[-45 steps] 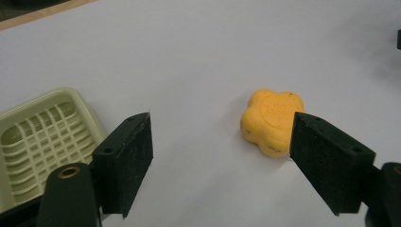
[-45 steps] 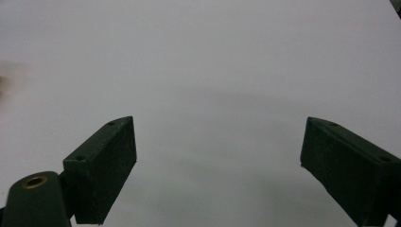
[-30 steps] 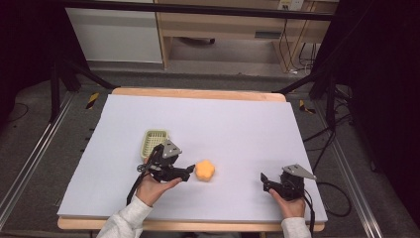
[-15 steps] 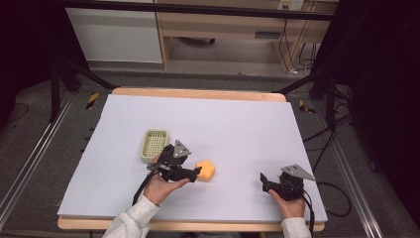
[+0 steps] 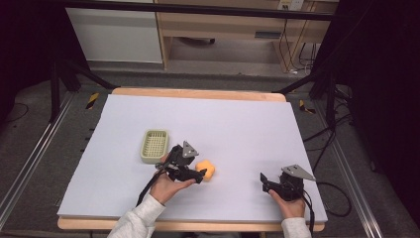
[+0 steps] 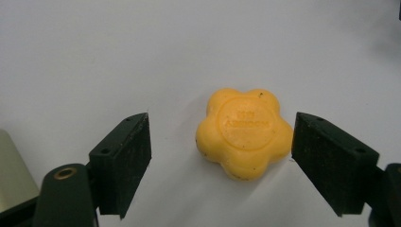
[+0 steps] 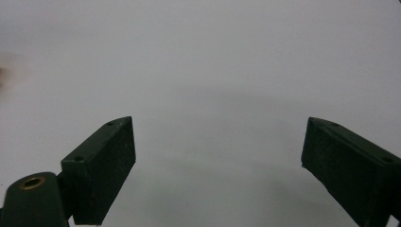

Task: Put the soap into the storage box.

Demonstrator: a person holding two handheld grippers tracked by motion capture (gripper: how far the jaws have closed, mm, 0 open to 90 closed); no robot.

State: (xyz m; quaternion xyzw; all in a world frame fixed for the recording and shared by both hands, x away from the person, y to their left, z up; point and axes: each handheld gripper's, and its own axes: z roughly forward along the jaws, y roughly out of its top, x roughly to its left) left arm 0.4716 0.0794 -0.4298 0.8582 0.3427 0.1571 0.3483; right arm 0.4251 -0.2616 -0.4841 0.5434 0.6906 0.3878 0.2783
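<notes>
Yellow flower-shaped soap (image 6: 244, 133) flat on white table (image 5: 247, 124), between spread jaws of left gripper (image 6: 220, 156), untouched. Green basket (image 5: 154, 146) just behind. Right gripper (image 7: 217, 165) well apart, jaws spread, holding nothing.

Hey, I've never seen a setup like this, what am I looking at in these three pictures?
A person sits at a white table, holding a hand-operated two-jaw gripper in each hand. One picture looks down from above; the other two come from cameras riding on each gripper, looking along its black jaws. The left gripper is open around a yellow flower-shaped soap, not touching it. The right gripper is open over bare table. A small green basket sits beside the left hand. Nothing is held.
</notes>
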